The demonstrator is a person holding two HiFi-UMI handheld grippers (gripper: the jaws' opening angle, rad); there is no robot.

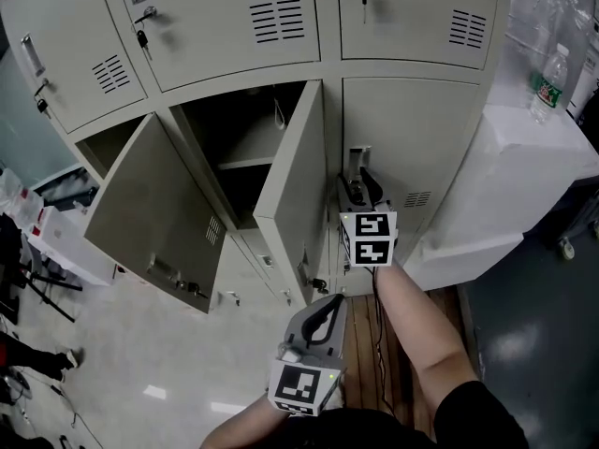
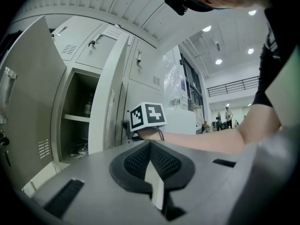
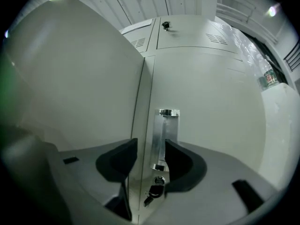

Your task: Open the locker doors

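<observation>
Fingers (image 3: 119, 161) of the right gripper (image 3: 151, 145) stand apart, straddling the upright metal handle (image 3: 165, 132) of the closed locker door (image 3: 220, 97) without clamping it; the handle sits nearer the right-hand finger. A key (image 3: 151, 192) hangs in the lock just below the handle. This door is at the right of the middle row, and in the head view the gripper points level at its left edge. Just left of it, two doors hang open: the middle door (image 1: 292, 190) and the left door (image 1: 150, 213), with a shelf (image 1: 245, 164) visible inside. The left gripper (image 2: 150, 144) is held back, lower down, its fingers pressed together on nothing. A bottle (image 1: 547, 84) stands on a white box (image 1: 524, 157) to the right of the lockers
</observation>
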